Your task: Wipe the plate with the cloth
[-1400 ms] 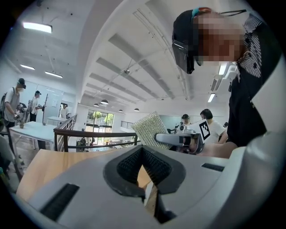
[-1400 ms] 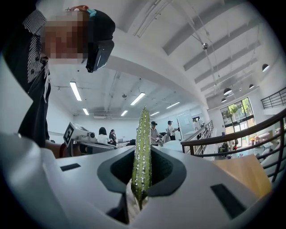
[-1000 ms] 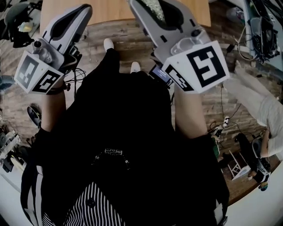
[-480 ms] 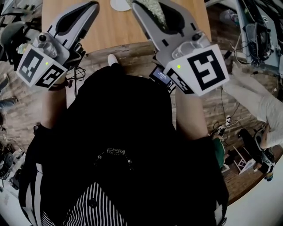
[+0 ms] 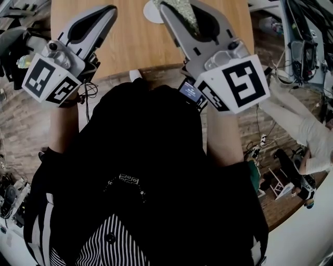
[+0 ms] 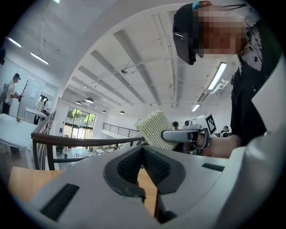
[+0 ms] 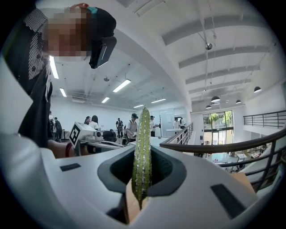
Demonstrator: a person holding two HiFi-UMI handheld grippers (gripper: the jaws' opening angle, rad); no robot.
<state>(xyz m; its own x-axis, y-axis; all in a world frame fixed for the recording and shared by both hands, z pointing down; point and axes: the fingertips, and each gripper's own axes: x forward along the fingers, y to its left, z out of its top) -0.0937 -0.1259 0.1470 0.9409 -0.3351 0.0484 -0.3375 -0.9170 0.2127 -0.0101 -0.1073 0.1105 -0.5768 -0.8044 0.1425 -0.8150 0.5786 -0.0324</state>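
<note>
Cloth (image 7: 143,134) (knobbly, glittery weave) clamped edge-on in right tool (image 7: 142,172); left tool (image 6: 143,153) pinched closed, empty.

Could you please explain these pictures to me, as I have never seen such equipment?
No robot here: a person holds a hand-held gripper in each hand, each with a camera and a marker cube. The head view looks down from the person's head onto a wooden table, where a white plate peeks in at the top edge. The other two views look along each tool's jaws. The left hand-held gripper is shut and empty; the right hand-held gripper pinches a greenish cloth.
</note>
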